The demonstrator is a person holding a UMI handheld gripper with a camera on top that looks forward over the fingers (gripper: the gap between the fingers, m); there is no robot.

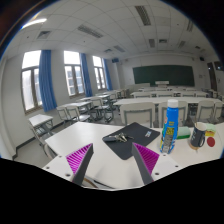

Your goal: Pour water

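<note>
A tall bottle (171, 127) with a white cap and a blue-green label stands upright on the white table (100, 135), ahead of my fingers and to their right. A white mug (201, 137) with a dark picture stands just right of the bottle. My gripper (114, 160) is open and empty above the near part of the table. Its two purple pads (83, 161) stand well apart, with only bare table between them. Bottle and mug are beyond the right finger, apart from it.
A dark flat pouch (128, 137) with small metal items on it lies just ahead of the fingers. Behind the table are rows of classroom desks (90, 106) and chairs, a green chalkboard (163, 74), and windows with blue curtains (47, 80) to the left.
</note>
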